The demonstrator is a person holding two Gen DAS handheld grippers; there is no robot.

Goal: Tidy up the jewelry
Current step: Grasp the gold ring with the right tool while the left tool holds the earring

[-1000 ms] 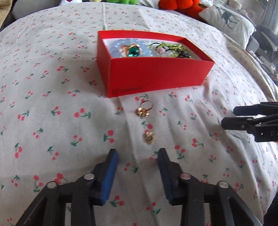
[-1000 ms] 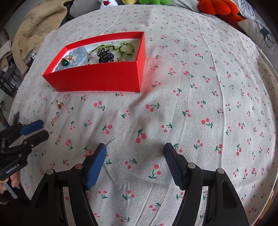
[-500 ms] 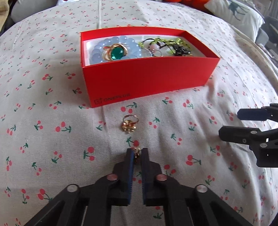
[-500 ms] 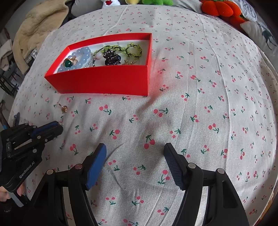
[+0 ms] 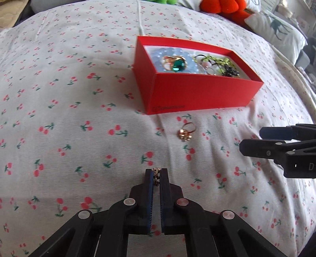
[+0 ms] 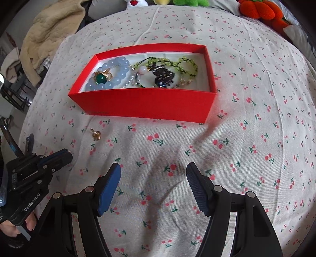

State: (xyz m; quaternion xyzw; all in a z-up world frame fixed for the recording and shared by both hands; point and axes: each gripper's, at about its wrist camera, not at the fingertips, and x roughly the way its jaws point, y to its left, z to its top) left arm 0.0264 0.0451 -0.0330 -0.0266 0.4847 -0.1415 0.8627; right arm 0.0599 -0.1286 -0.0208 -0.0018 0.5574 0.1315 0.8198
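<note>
A red box (image 5: 197,94) (image 6: 150,102) on the cherry-print cloth holds a blue bead bracelet (image 6: 116,77), a green-stone ring (image 5: 178,65), a green bead string (image 6: 185,65) and a dark piece (image 6: 163,76). My left gripper (image 5: 157,173) (image 6: 68,155) is shut on a small gold piece of jewelry (image 5: 156,175), lifted a little off the cloth. A gold ring (image 5: 186,132) (image 6: 95,134) lies on the cloth between it and the box. My right gripper (image 6: 153,174) (image 5: 252,140) is open and empty, to the right of the ring.
Orange (image 6: 258,9) and green (image 6: 189,2) plush toys and a pillow (image 5: 276,29) lie at the far edge of the bed. A beige quilted blanket (image 6: 47,29) is piled at the far left.
My left gripper closed on the small gold piece and lifted it off the cloth, drawing back and to the left. The right gripper moved a little closer to the box.
</note>
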